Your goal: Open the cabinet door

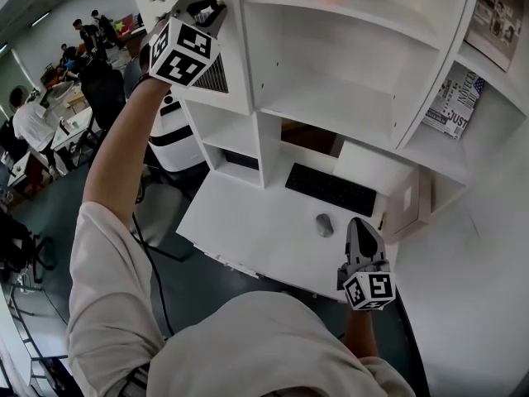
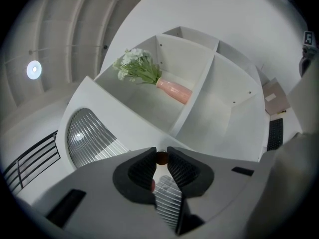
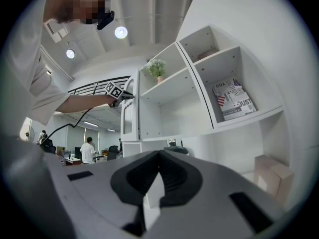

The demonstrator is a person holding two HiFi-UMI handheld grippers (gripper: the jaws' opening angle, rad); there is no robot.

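**Left gripper** [image 1: 208, 8]: raised to the top left corner of the shelf unit [image 1: 331, 98]. Its jaws are narrow and pinched on the small dark knob [image 2: 161, 157] of the cabinet door [image 2: 94, 128].

**Cabinet door:** a white frame around ribbed glass, standing swung out from the unit's left edge. The compartment behind it lies open, with a pink vase [image 2: 174, 90] of white flowers [image 2: 135, 66] on its shelf.

**Right gripper** [image 1: 360, 226]: low over the front right corner of the desk [image 1: 240, 222], near the mouse [image 1: 324, 225] and the keyboard [image 1: 331, 189]. Its jaws are together on nothing, and it takes no part.

**Step in hand (judged):** drawing the door through the last of its swing.
- The pull should follow the door's arc about its hinged edge, not a straight line.
- The wrist should turn with the door so that the pads stay square on the knob.
- The knob is small and round, so a slanted pull would probably let it slip out between the pads.
- A firm pinch and a slow pace near the end of travel should spare the door a knock or a rebound.

**Hidden or unclear:**
- No view shows the hinges, so how much further the door can go cannot be told.
- In the head view the left gripper and its marker cube cover the knob.
- In the left gripper view the gripper's own body masks the door's lower part.
- The vase is cut off at the head view's upper edge.
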